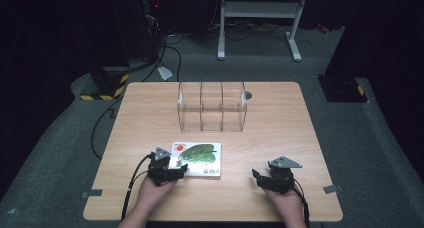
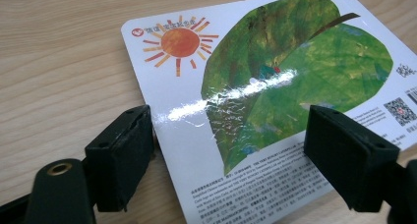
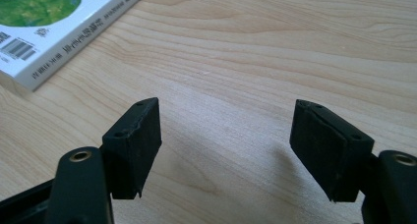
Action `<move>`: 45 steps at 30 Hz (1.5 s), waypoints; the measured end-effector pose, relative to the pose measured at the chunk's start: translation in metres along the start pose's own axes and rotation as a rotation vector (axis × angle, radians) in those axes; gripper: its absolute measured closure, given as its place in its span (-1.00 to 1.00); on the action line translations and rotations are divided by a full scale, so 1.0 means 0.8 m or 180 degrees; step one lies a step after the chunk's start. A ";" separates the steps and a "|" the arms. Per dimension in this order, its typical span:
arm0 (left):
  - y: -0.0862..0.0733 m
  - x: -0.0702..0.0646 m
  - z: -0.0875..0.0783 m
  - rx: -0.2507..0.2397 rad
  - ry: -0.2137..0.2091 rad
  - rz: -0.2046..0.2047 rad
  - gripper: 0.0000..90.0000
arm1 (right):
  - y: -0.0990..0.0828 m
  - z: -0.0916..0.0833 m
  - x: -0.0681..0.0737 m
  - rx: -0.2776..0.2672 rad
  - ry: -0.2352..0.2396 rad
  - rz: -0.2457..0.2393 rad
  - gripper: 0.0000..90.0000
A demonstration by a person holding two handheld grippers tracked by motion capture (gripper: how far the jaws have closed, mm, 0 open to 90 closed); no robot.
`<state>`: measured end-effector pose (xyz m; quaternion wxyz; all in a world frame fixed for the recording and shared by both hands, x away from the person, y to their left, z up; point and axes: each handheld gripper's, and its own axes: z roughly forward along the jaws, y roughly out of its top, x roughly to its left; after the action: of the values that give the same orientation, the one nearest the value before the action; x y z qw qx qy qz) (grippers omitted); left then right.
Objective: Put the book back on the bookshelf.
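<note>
- The book point(image 1: 196, 159) lies flat on the table point(image 1: 280, 138), cover up, near the front edge and left of centre. The cover shows a green leaf and an orange sun; a barcode sits near one corner.
- The left claw point(image 1: 176, 170) is at the book's near left corner. In the left gripper view its jaws stand apart, one at the book's left edge and the other over the printed cover point(image 2: 275, 81); the pads do not press on the book. No grip is made yet.
- The right claw point(image 1: 259, 178) rests low over bare table, well apart from the book on its right. Its jaws are spread with nothing between them; the book's spine point(image 3: 74, 40) shows at the upper left of the right gripper view.
- Progress, as judged: early stage. The approach to the book is under way; grasping, lifting and placing remain.
- The clear divided organizer point(image 1: 212, 107) stands upright toward the far side of the table. Its three compartments appear empty.
</note>
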<state>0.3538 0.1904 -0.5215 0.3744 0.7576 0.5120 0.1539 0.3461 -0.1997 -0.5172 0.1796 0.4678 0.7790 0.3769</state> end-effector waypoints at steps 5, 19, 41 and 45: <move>0.000 -0.022 0.005 0.0014 -0.0113 0.0109 -0.56 | 0.001 0.000 0.005 -0.0017 -0.0012 -0.0006 -0.40; -0.004 -0.044 0.009 -0.0051 -0.0304 0.0376 -0.57 | -0.001 0.005 0.017 0.0019 0.0000 -0.0037 -0.40; -0.006 -0.039 0.010 -0.0037 -0.0383 0.0327 -0.59 | 0.024 0.027 0.065 0.0069 0.0277 -0.0285 -0.38; -0.006 -0.039 0.010 -0.0037 -0.0369 0.0345 -0.59 | 0.030 0.039 0.077 0.0124 0.0357 -0.0226 -0.37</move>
<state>0.3417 0.1603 -0.5255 0.3990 0.7897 0.4467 0.1329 0.3499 -0.1268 -0.5151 0.1397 0.4214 0.8112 0.3806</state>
